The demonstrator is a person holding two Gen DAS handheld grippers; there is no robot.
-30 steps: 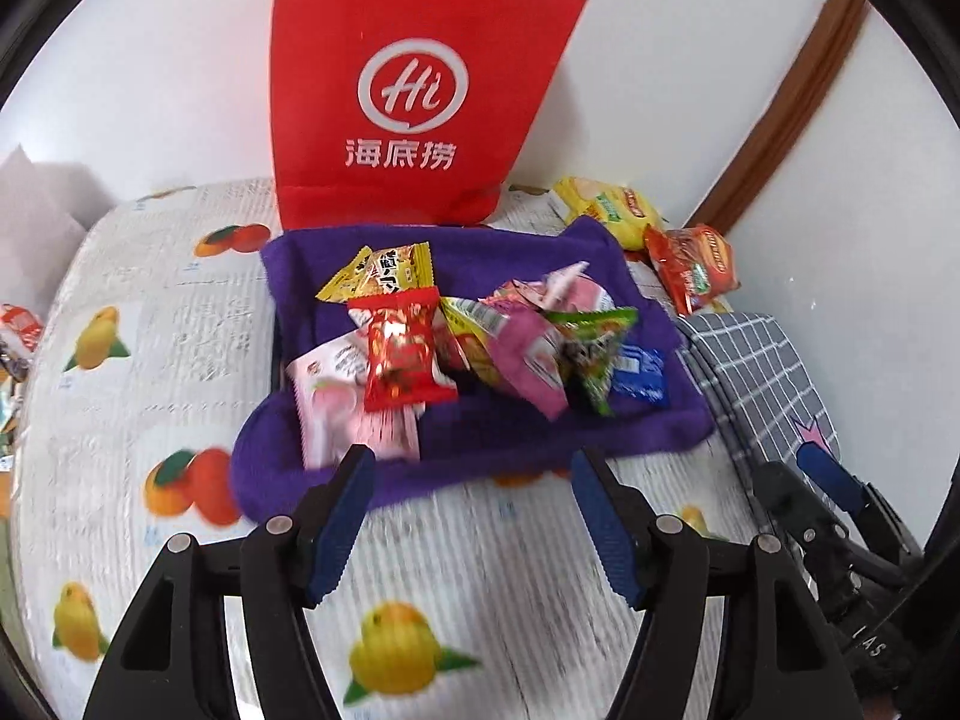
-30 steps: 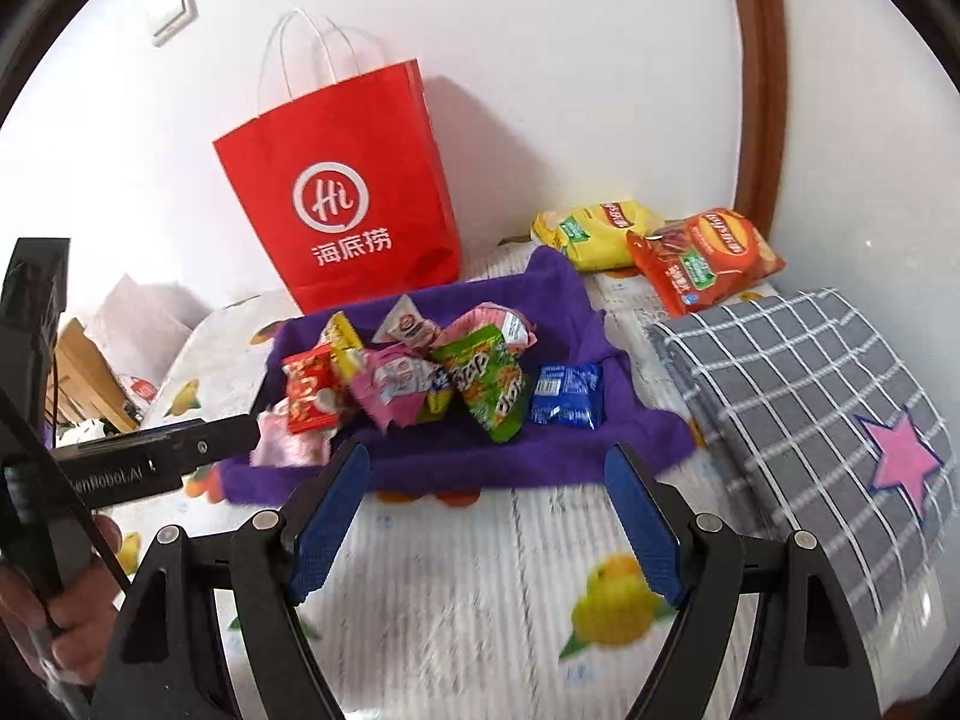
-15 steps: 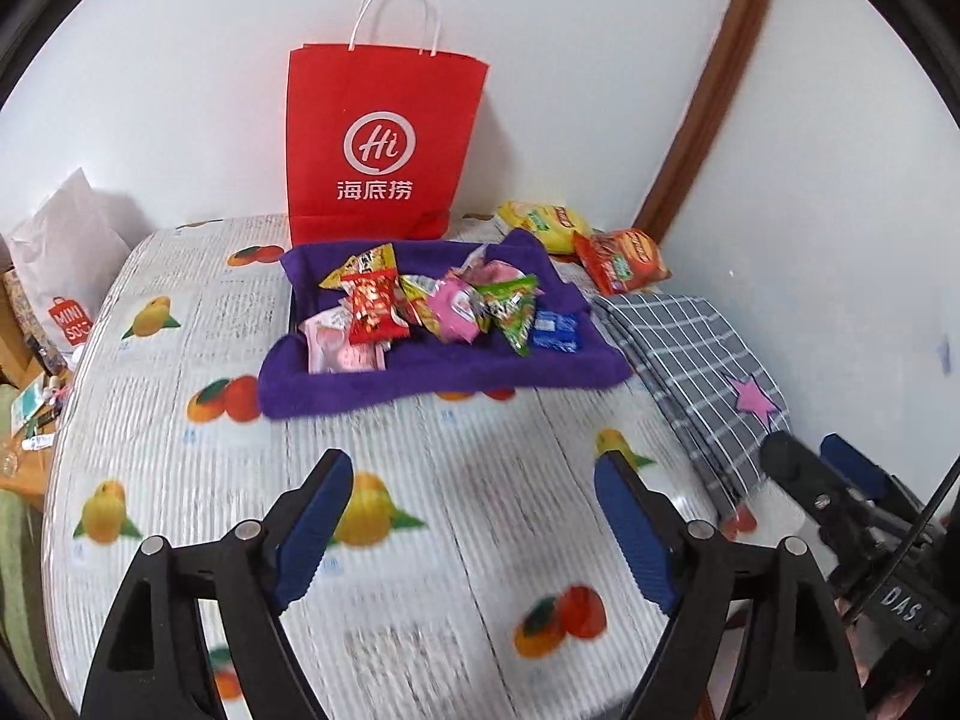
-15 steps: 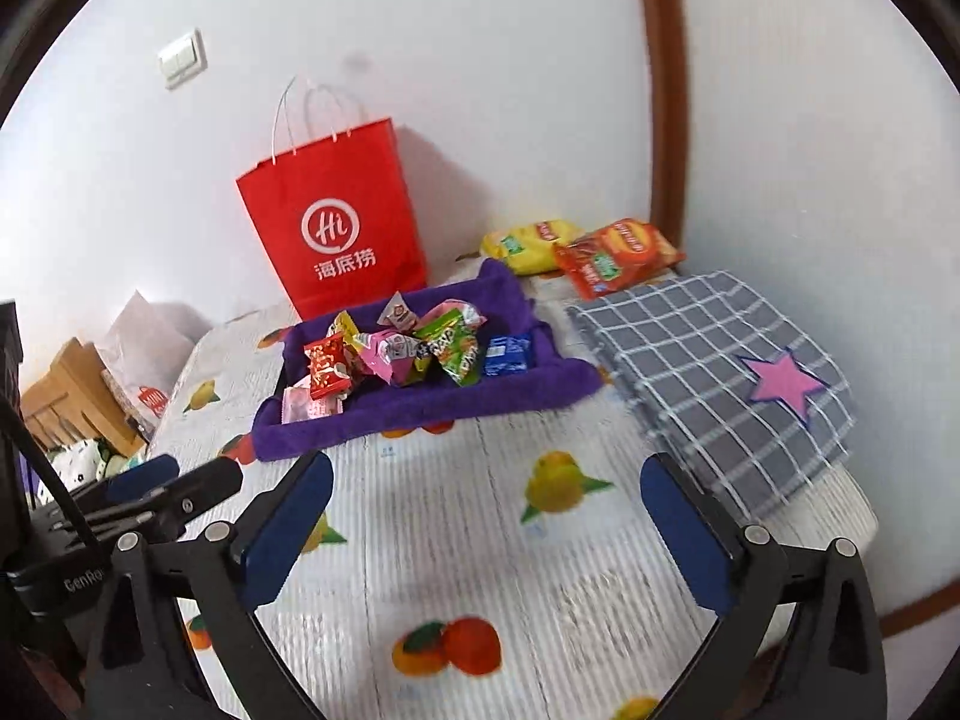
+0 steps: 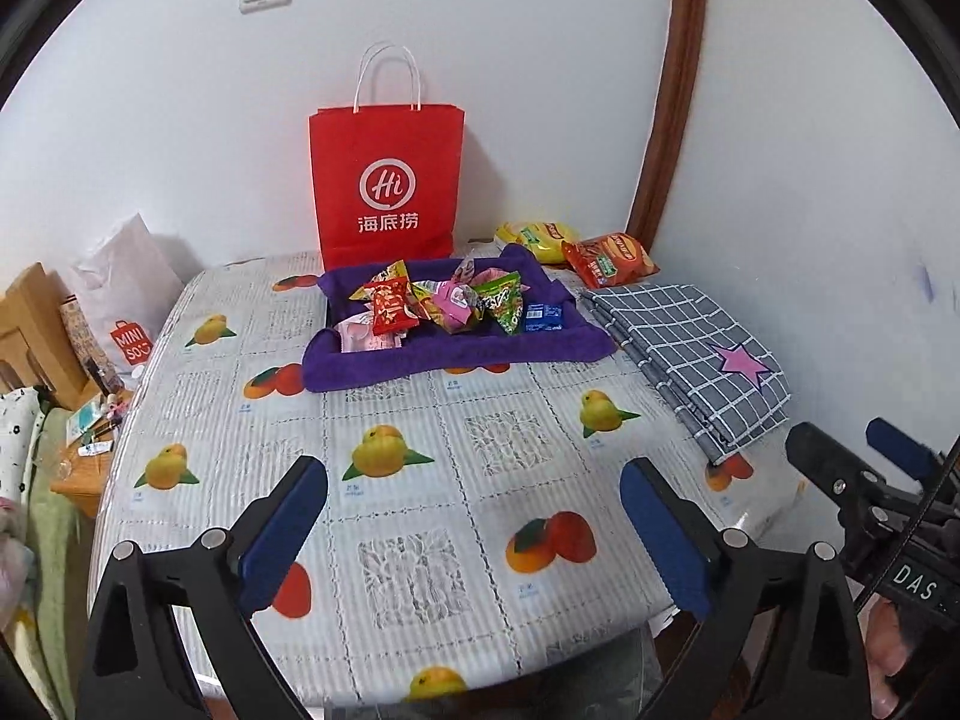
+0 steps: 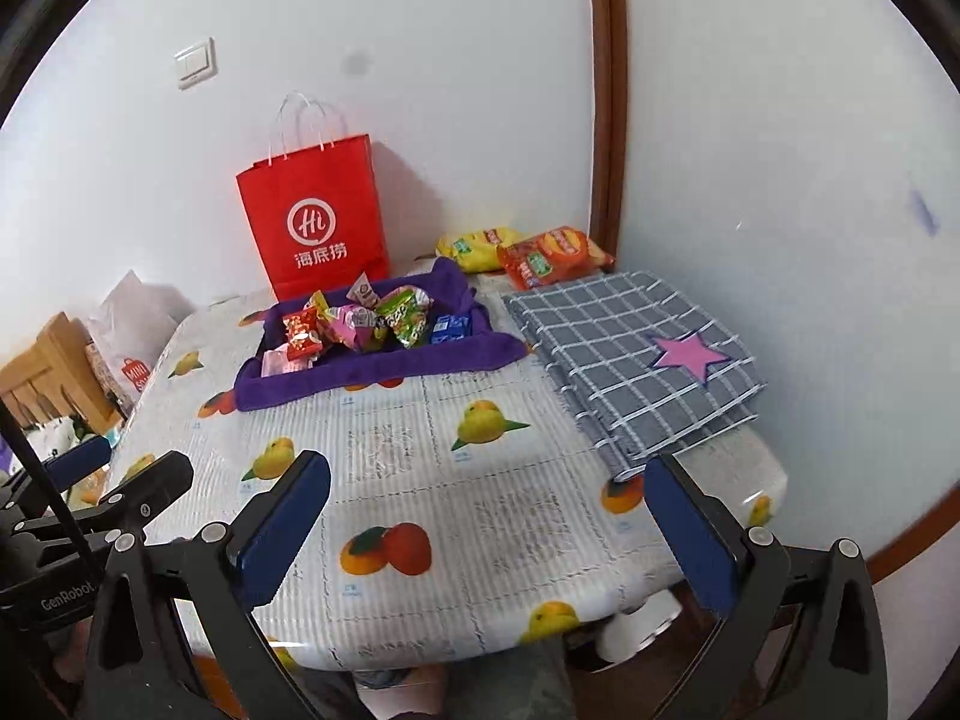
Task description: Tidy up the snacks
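Note:
A purple cloth tray [image 5: 456, 354] [image 6: 384, 369] lies at the far middle of the table and holds a pile of small snack packets [image 5: 444, 303] [image 6: 360, 324]. A yellow chip bag [image 5: 534, 237] [image 6: 474, 243] and an orange chip bag [image 5: 609, 258] [image 6: 552, 255] lie behind it by the wall. My left gripper [image 5: 474, 516] is open and empty above the table's near edge. My right gripper [image 6: 486, 516] is open and empty, also at the near edge. Each shows in the other's view, the right one [image 5: 864, 480] and the left one [image 6: 114, 480].
A red paper bag [image 5: 387, 180] [image 6: 318, 222] stands against the wall behind the tray. A folded grey checked cloth [image 5: 690, 348] [image 6: 630, 354] with a pink star lies at the right. The fruit-print tablecloth [image 5: 456, 480] covers the table. A white bag [image 5: 120, 294] and wooden furniture stand left.
Both grippers have pulled back from the purple tray to the table's near edge. The tray and snacks look smaller and farther. Both stay open.

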